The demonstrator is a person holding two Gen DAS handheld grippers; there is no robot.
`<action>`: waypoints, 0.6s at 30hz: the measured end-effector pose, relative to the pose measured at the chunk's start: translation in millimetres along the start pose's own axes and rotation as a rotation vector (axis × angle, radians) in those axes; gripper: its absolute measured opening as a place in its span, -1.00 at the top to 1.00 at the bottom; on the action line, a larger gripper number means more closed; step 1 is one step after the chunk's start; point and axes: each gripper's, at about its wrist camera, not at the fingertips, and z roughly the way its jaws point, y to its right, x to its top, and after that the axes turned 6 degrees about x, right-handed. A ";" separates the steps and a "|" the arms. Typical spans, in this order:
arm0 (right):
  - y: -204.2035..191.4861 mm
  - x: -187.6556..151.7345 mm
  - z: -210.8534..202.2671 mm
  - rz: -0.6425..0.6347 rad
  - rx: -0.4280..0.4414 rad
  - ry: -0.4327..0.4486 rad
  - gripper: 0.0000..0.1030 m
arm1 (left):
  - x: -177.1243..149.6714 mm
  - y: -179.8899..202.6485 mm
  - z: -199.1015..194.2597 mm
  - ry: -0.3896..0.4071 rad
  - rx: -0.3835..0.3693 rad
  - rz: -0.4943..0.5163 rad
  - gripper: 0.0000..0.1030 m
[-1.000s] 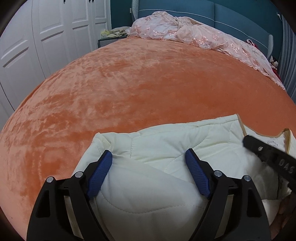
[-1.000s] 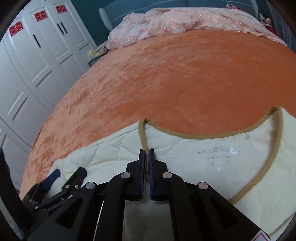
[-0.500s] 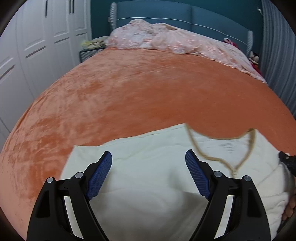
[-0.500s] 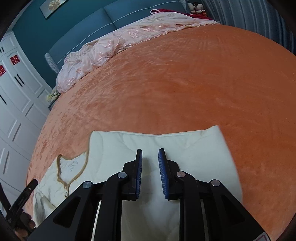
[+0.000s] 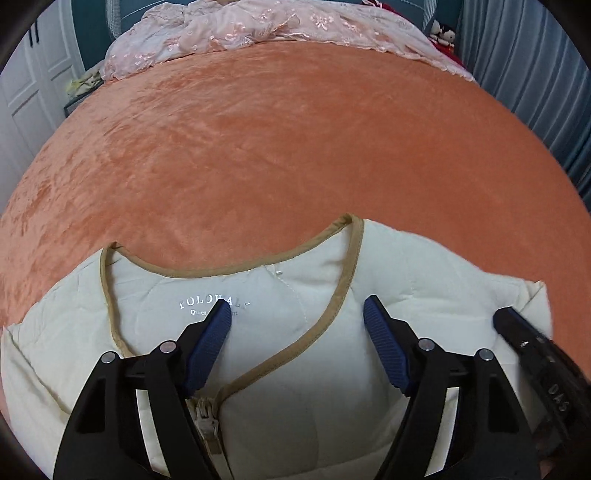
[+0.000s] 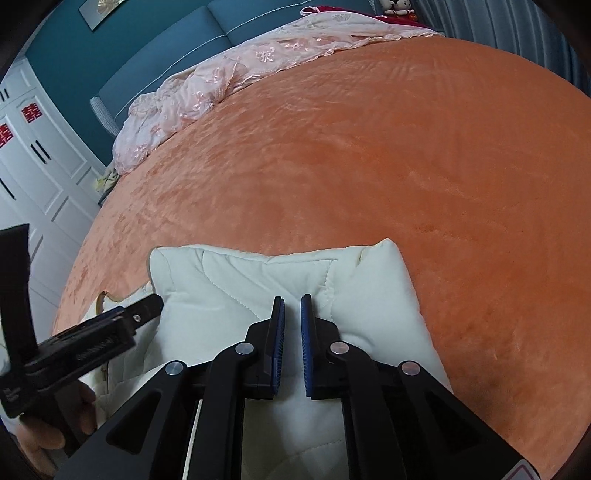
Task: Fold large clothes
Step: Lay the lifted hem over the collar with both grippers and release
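A cream quilted jacket (image 5: 303, 387) with tan neckline trim and a front zip lies folded on the orange bedspread (image 5: 280, 147). My left gripper (image 5: 297, 317) is open above the jacket's collar, fingers apart on either side of the tan trim. My right gripper (image 6: 292, 314) is over the folded right part of the jacket (image 6: 258, 280); its jaws are almost together with a narrow empty gap and hold nothing. The right gripper's body shows at the right edge of the left wrist view (image 5: 532, 354). The left gripper shows at the left of the right wrist view (image 6: 92, 332).
A pink lace cover (image 5: 266, 29) lies bunched at the bed's far end against a blue headboard (image 6: 159, 48). White wardrobe doors (image 6: 33, 162) stand left of the bed. Grey curtains (image 5: 535, 81) hang to the right.
The right gripper let go of the collar and swung right over the folded jacket side, jaws parting slightly. The left gripper moved right from the jacket's left side to above the collar, staying open.
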 end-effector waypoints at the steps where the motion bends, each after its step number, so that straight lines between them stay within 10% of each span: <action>1: 0.4 -1.3 0.8 0.000 -0.002 0.007 0.94 | -3.0 -2.4 3.3 0.005 0.010 -0.010 -0.42; 11: 2.2 1.0 -33.3 0.058 -0.132 0.189 0.99 | -10.0 -39.5 -31.7 0.147 0.059 -0.166 -0.38; 13: -14.6 6.1 -57.6 0.018 -0.130 0.246 0.72 | -14.1 -67.1 -50.7 0.169 0.043 -0.179 -0.38; 18: -96.8 14.7 -42.4 -0.165 0.093 0.020 0.72 | -25.7 -123.5 -59.8 0.101 0.038 -0.137 -0.37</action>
